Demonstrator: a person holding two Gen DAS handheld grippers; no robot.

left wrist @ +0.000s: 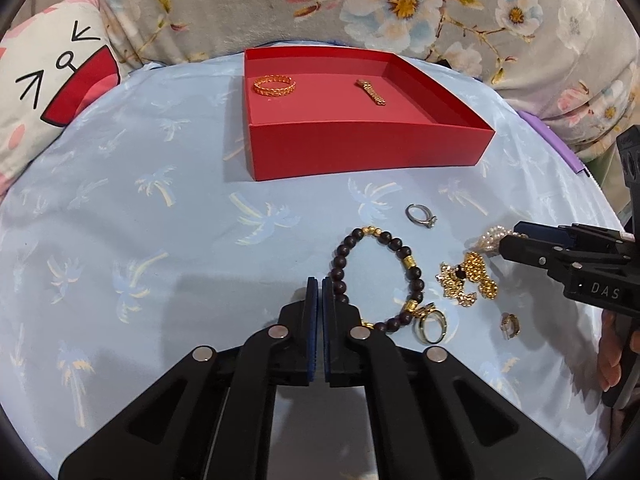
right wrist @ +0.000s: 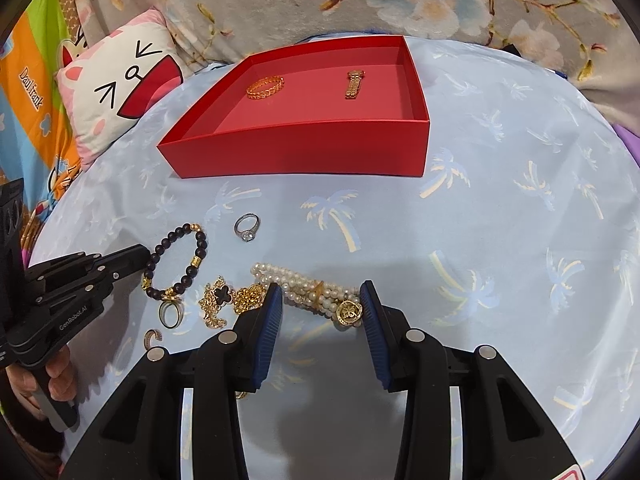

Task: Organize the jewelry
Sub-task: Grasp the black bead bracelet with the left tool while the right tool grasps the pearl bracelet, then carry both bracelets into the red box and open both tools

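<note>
Right tongs [right wrist: 322, 300] spread astride the crosswise pearl bracelet [right wrist: 308, 290]; left tongs [left wrist: 319, 292] pressed together.

This is a home, prob. a bedroom. The things lie on a bed with a light blue sheet [right wrist: 500, 208] w/ palm tree print. Behind it is a floral blanket [left wrist: 400, 8] and a cartoon pillow [right wrist: 120, 92] w/ a cat face. At the left edge is a colourful cartoon cloth [right wrist: 28, 92].
</note>
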